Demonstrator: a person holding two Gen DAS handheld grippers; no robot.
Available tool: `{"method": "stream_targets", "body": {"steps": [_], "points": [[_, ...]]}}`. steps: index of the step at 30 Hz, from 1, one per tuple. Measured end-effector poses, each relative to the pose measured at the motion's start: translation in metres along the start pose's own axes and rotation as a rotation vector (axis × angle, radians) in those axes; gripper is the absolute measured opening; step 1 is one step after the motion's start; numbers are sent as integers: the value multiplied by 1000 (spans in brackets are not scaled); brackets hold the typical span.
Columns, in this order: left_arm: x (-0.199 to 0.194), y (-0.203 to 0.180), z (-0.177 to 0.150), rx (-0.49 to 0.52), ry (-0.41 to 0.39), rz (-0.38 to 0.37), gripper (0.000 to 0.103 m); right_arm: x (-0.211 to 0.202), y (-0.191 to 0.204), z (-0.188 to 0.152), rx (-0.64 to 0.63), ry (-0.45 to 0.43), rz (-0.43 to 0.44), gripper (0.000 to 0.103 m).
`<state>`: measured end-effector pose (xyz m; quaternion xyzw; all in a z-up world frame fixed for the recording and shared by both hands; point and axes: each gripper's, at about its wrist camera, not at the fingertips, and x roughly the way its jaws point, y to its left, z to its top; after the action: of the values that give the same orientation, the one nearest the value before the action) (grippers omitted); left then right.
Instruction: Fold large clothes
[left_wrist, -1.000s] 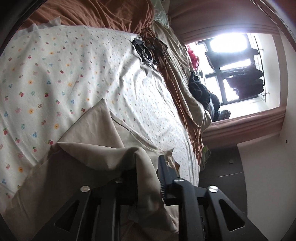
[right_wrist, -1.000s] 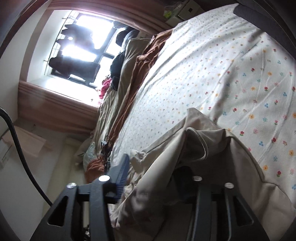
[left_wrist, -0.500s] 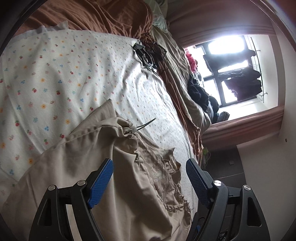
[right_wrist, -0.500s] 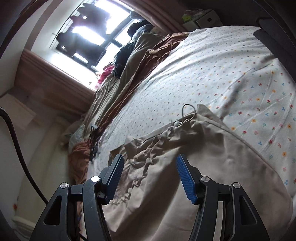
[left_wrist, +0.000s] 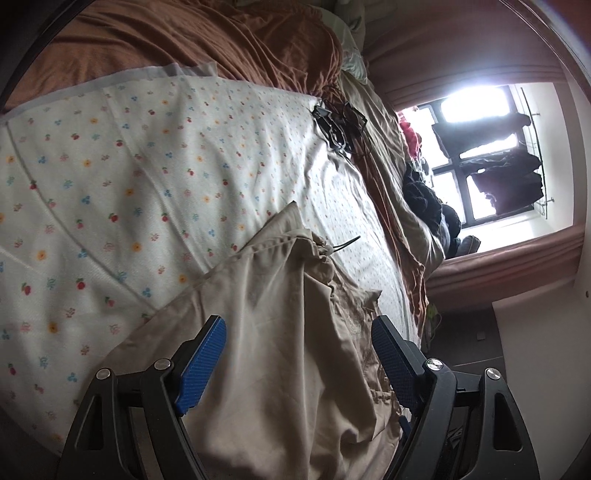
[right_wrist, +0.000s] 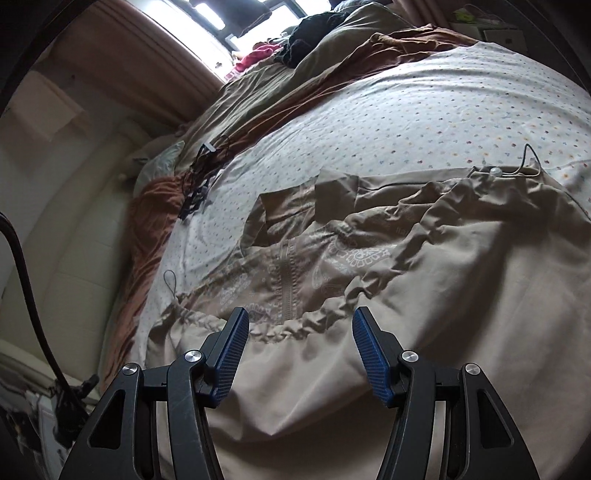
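Right wrist view: beige drawstring jacket (right_wrist: 424, 266) lies rumpled on floral bedsheet (right_wrist: 424, 110), hem at 6 o'clock. Right gripper (right_wrist: 297, 343) and left gripper (left_wrist: 297, 354) both gape, holding nothing. Risk: gathered hem bunches unevenly; loose cord (right_wrist: 528, 162) may snag.

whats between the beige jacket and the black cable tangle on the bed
Only bare floral sheet; the right wrist view shows it between the beige jacket and the black cable tangle.

Each wrist camera looks forward and downward, close over the bed (left_wrist: 155, 177). Both views share the beige garment (right_wrist: 461, 280) at 6 o'clock and the window (left_wrist: 480, 162).
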<state>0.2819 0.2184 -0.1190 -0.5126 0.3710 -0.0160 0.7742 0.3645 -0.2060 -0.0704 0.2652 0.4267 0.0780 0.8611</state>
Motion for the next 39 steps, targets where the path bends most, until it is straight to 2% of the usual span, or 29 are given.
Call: {"method": "stream_targets", "body": {"steps": [9,11,13,15,18,21,24,30,34,39], "points": [[-30,47,-12,-84,-16,71,81,89,32,-22,-104,209,-120,58],[-35,58,-16,-104,-22,83,81,99,35,-26,-152,221,-183,46],[-38,69,-20,-127,-20,91,81,101,33,-25,-170,216,-228,18],[-38,77,-23,-143,-9,97,81,100,28,-18,-130,226,-189,4],[-38,82,-28,-150,8,105,81,88,32,-7,-136,153,-185,3],[-38,81,-34,-138,22,111,81,71,38,8,-111,75,-145,3],[-38,82,-41,-128,44,114,81,66,46,21,-102,35,-124,3],[-37,83,-52,-135,77,94,80,86,45,27,-85,32,-148,3],[-31,85,-57,-162,101,72,68,100,36,23,-69,51,-156,3],[-16,83,-58,-168,99,52,67,103,34,21,-66,52,-154,3]]}}
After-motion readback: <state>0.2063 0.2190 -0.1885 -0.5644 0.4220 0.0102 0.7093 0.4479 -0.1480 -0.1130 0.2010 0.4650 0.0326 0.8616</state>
